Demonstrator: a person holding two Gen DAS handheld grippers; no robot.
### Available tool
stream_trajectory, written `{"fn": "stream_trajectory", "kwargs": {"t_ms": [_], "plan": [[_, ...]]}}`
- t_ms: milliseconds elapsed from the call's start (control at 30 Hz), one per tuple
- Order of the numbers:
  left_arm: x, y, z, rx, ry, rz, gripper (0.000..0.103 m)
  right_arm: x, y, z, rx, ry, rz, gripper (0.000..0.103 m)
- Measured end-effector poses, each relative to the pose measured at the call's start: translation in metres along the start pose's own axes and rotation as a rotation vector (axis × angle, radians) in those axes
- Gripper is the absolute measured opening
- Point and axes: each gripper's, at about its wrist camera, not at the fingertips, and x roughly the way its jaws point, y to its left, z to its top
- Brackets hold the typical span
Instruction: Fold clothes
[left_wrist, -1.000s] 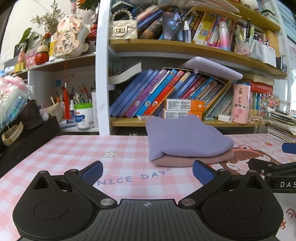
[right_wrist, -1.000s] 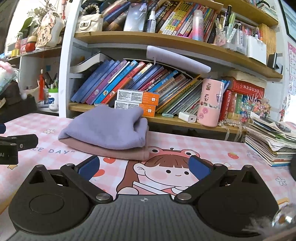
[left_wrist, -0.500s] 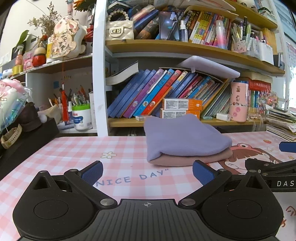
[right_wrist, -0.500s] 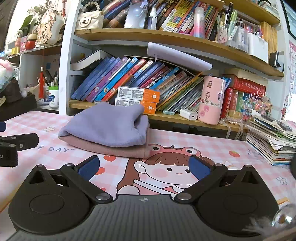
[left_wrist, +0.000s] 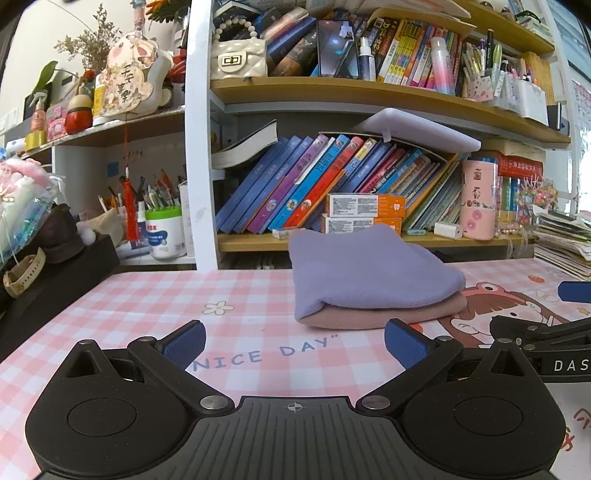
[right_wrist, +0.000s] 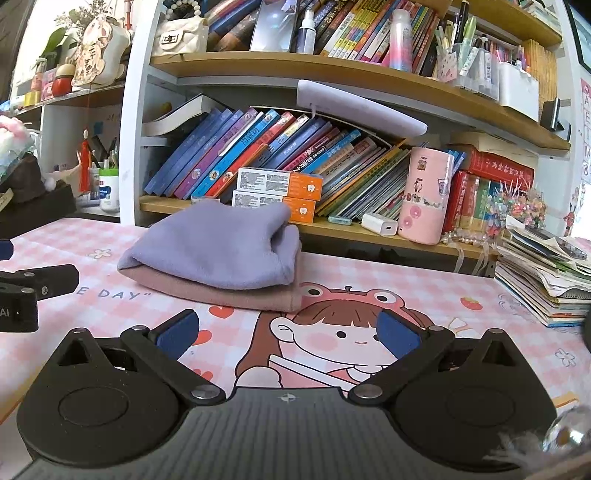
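Observation:
A folded lilac garment lies on top of a folded dusty-pink garment on the pink checked mat, in front of the bookshelf. My left gripper hovers low over the mat, short of the stack, open with nothing between its blue pads. My right gripper is also open and holds nothing, nearer than the stack and to its right. Each gripper shows at the edge of the other's view: the right gripper and the left gripper.
A bookshelf full of books rises right behind the stack. A pile of papers and books sits at the mat's right. A black box with odds and ends stands at the left. A pink tumbler stands on the low shelf.
Both views have shifted slightly; the garment stack sits a little higher in the frames than before. Both grippers stay open and the clothes have not moved.

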Motion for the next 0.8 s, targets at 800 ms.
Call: {"fn": "stream_trajectory", "kwargs": {"t_ms": [800], "plan": [[0.0018, 0.0011, -0.0001, 0.004, 0.014, -0.01, 0.103, 0.0009, -0.0006, -0.0002, 0.009, 0.005, 0.004, 0.103]]}}
